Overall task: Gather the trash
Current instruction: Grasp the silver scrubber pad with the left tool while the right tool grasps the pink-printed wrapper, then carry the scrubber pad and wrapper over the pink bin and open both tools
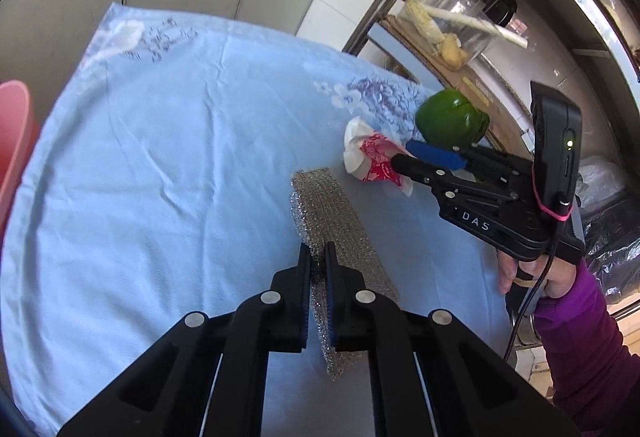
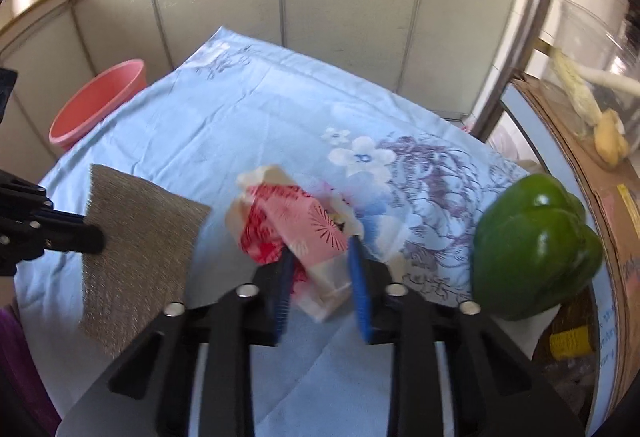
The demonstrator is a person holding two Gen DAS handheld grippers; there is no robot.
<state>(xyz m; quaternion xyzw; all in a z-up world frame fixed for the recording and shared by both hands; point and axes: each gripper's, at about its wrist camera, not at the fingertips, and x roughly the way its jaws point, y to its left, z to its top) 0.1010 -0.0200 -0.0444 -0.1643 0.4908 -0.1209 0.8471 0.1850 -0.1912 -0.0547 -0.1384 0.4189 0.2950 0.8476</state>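
Left fingers: left gripper (image 1: 318, 257) clenched on the mesh pad (image 1: 332, 221), which runs forward from the tips over the cloth (image 1: 160, 141).
Left-view room: bare cloth left of the fingers up to the pink bin (image 1: 12, 141); right gripper (image 1: 404, 155) and pepper (image 1: 450, 121) crowd the cloth's right edge.
Right fingers: right gripper (image 2: 320, 249) grasping the crumpled wrapper (image 2: 296, 221).
Right-view room: pad (image 2: 136, 237) just left of the fingers, pepper (image 2: 536, 249) right at the cloth (image 2: 260, 109) edge, bin (image 2: 100, 101) beyond the far-left edge.
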